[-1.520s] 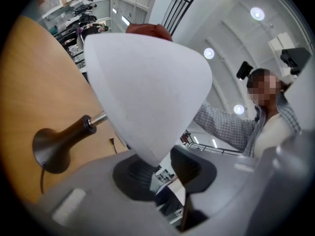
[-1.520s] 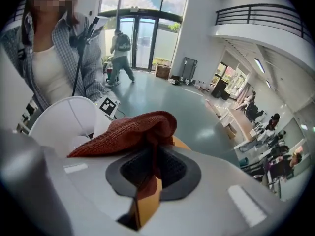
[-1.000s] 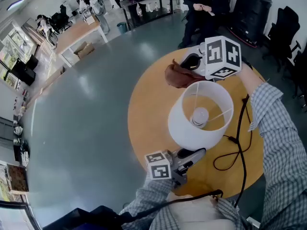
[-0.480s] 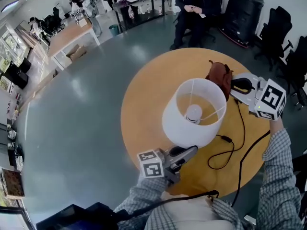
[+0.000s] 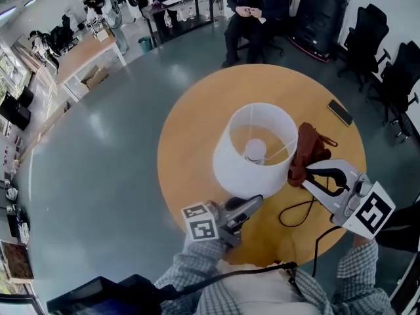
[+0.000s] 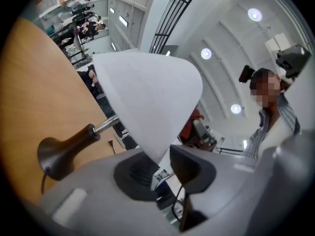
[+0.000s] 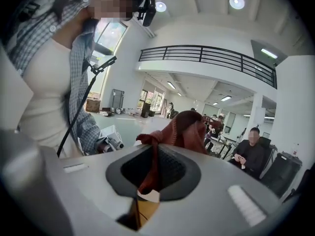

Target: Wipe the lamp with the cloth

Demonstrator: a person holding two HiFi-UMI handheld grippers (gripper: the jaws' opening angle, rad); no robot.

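The left gripper [image 6: 160, 163] has its jaws clamped on the lower rim of the white lamp shade [image 6: 147, 95]. The thin wall of the shade runs straight between the two dark pads. Just past the tips and off to one side, under the shade, a metal stem [image 6: 106, 124] runs into the dark brown lamp base [image 6: 59, 151]. The base stands on the round wooden table [image 6: 29, 82].

The right gripper [image 7: 155, 173] has its jaws closed on a reddish-brown cloth [image 7: 179, 127]. A fold of it is pinched between the pads, and the rest bunches up just beyond the tips. In the head view, that bunched part lies against the outer wall of the shade, a quarter of the way round from where the left jaws hold the rim.

On the table between the two grippers, near the right jaws, a black cable [image 5: 298, 212] lies in a loop. Farther out, past the cloth, a dark phone [image 5: 340, 112] lies flat near the table's edge. Well beyond the table, a seated person [image 5: 252, 5] and several black chairs [image 5: 387, 64] are on the grey floor.
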